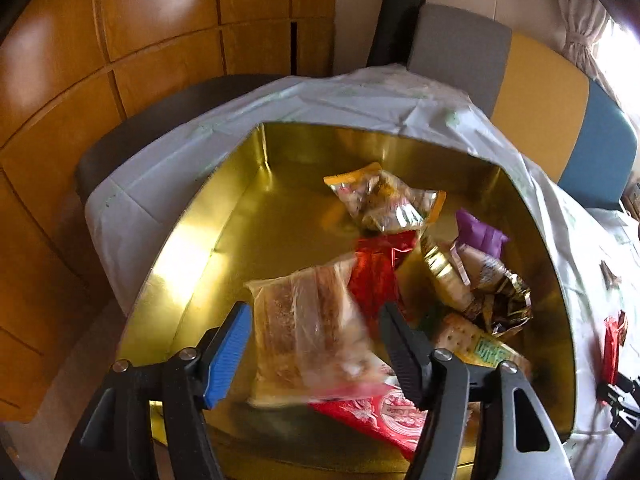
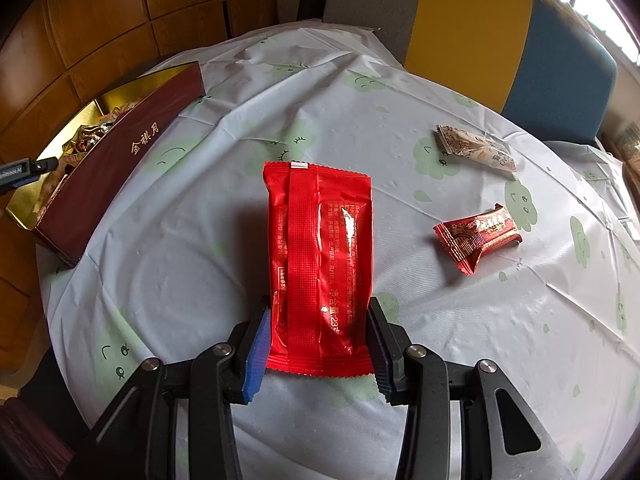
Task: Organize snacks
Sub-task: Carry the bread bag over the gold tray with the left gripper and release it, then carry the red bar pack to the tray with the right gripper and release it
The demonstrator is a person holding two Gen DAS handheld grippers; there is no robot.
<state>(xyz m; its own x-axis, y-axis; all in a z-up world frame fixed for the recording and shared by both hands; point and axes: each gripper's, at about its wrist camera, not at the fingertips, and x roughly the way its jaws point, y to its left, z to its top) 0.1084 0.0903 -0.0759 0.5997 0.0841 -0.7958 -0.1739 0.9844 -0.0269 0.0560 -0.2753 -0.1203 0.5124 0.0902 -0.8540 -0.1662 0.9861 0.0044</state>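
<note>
My left gripper (image 1: pixel 314 312) hangs open over a gold-lined box (image 1: pixel 192 248). A clear packet of brown snack (image 1: pixel 308 328), blurred, lies between its fingers with a gap on each side. Several other wrapped snacks fill the box's right half, among them an orange-edged packet (image 1: pixel 384 200) and a purple one (image 1: pixel 480 232). In the right wrist view my right gripper (image 2: pixel 319 304) is shut on the near end of a long red packet (image 2: pixel 320 248) over the tablecloth. The box's maroon outer wall (image 2: pixel 100 168) stands at the far left.
Two loose snacks lie on the cloth to the right: a pale packet (image 2: pixel 476 148) and a small red candy (image 2: pixel 478 236). A grey, yellow and blue chair back (image 2: pixel 472 28) stands behind the table, with wooden panelling (image 1: pixel 120 40) to the left.
</note>
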